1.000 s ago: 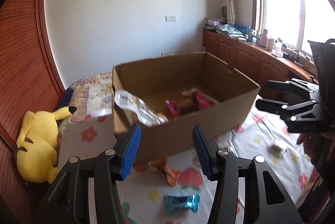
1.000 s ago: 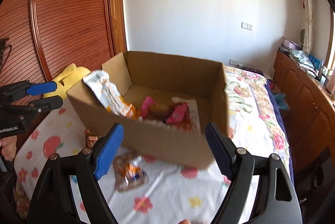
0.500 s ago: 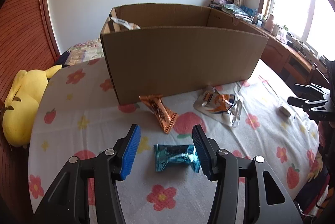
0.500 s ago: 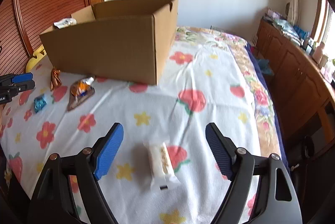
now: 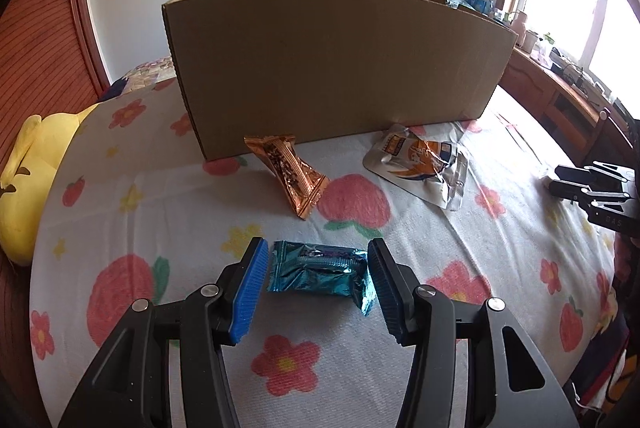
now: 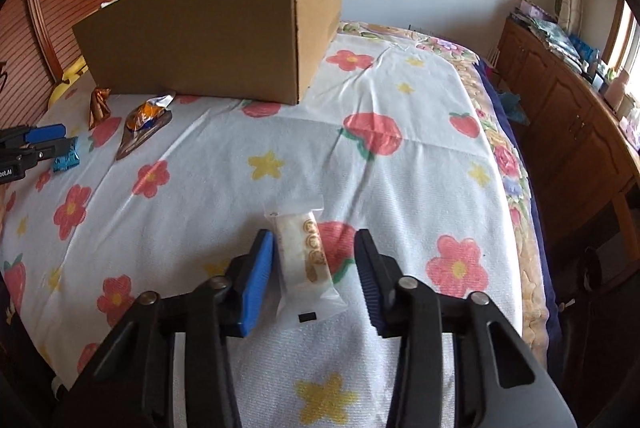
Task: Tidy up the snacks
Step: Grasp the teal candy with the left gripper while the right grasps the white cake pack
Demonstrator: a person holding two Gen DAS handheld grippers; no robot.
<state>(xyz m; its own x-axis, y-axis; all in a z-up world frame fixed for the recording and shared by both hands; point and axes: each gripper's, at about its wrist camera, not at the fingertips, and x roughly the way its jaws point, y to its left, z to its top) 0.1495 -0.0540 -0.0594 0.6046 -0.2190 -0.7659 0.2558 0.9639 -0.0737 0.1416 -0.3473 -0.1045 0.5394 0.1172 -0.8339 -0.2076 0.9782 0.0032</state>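
- Sitting at the far left is a yellow plush toy (image 5: 24,184), off the flowered sheet (image 5: 160,188) and no part of the job.
- Straddling a teal candy wrapper (image 5: 320,274), the left gripper (image 5: 316,276) has its jaws partly apart, a small gap showing on each side, so nothing is gripped yet.
- Beyond it lie an orange snack bar (image 5: 286,174) and a silver pouch (image 5: 420,164), both just in front of the cardboard box (image 5: 332,64).
- Further right, the right gripper (image 6: 314,266) is closing around a white wafer packet (image 6: 306,264); the packet lies between the jaws, the left pad near it, the right pad apart.
- The step in hand looks like a double pick-up, one snack per tool.
- Next, each must pinch firmly, lift above the box wall, and release inside; thin crinkly wrappers may slip.
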